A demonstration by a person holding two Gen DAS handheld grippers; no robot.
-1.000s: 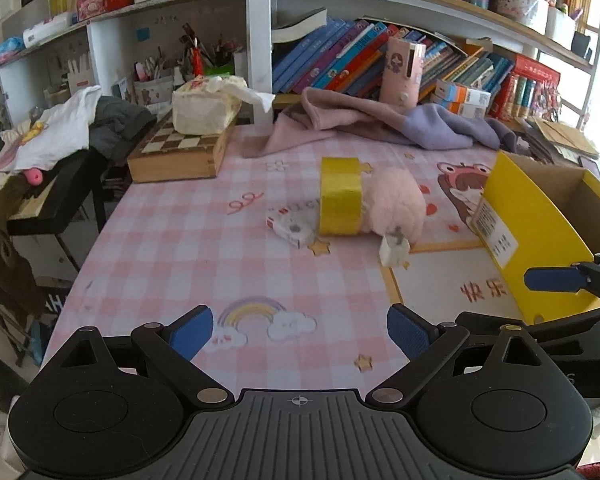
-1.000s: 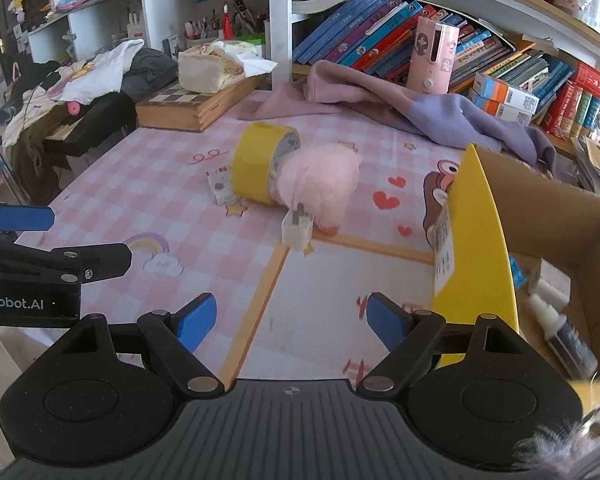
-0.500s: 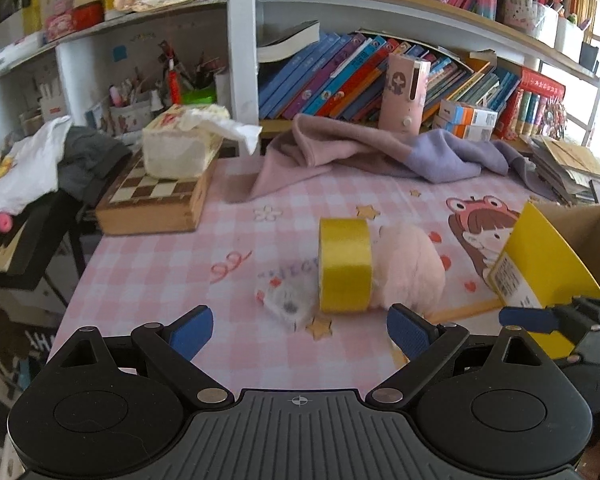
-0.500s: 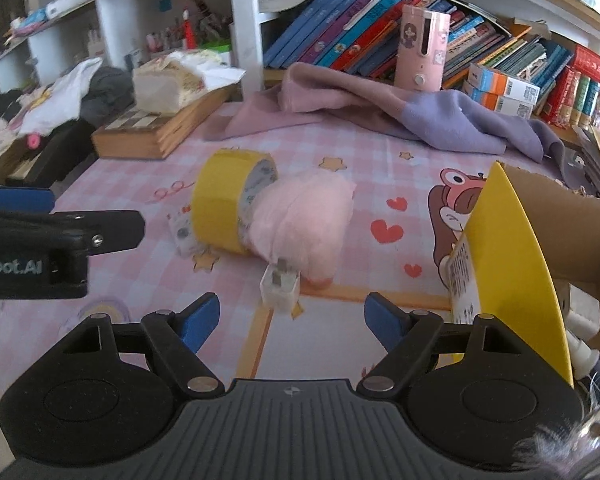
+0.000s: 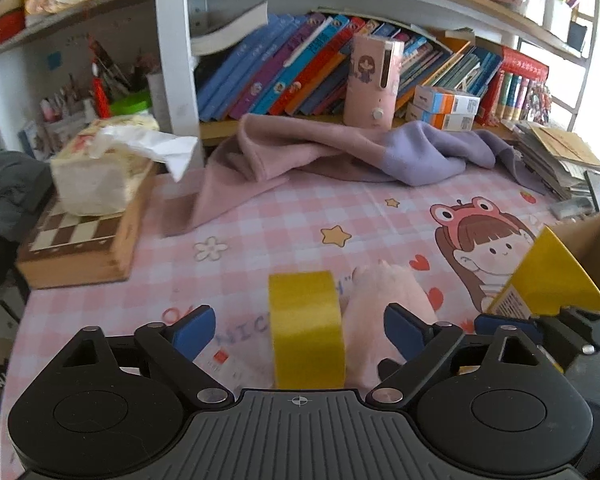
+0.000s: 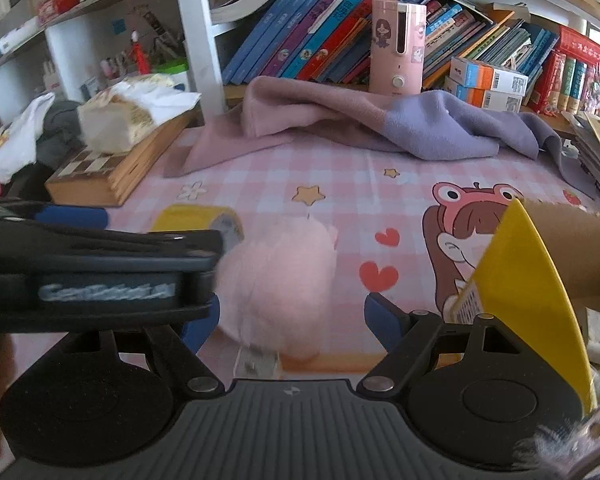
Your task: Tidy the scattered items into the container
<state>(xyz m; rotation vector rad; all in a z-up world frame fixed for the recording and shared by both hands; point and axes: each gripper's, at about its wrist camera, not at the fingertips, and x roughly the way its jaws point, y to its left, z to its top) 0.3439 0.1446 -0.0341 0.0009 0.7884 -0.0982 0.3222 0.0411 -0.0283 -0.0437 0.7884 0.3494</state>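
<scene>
Pink checked tablecloth [image 5: 260, 216]: we see yellow tape roll [image 5: 306, 328] and pink plush [image 6: 278, 276] touching, beside cardboard box [image 6: 540, 280]. Left gripper [image 5: 300, 330] jaws just narrowed, spread around tape; right gripper [image 6: 292, 316] spread around plush.

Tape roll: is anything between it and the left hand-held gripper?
Nothing visible. The tape roll stands on edge between the left hand-held gripper's open fingers, pads not touching; the pink plush sits against its right side.

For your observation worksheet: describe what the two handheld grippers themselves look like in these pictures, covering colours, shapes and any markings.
Both match. The left gripper and right gripper each have a black ribbed body, two round black discs, angled black linkage arms with silver pivot pins, and blue fingertip pads. The left's side carries blurred white lettering. No sleeves or cables show.
</scene>
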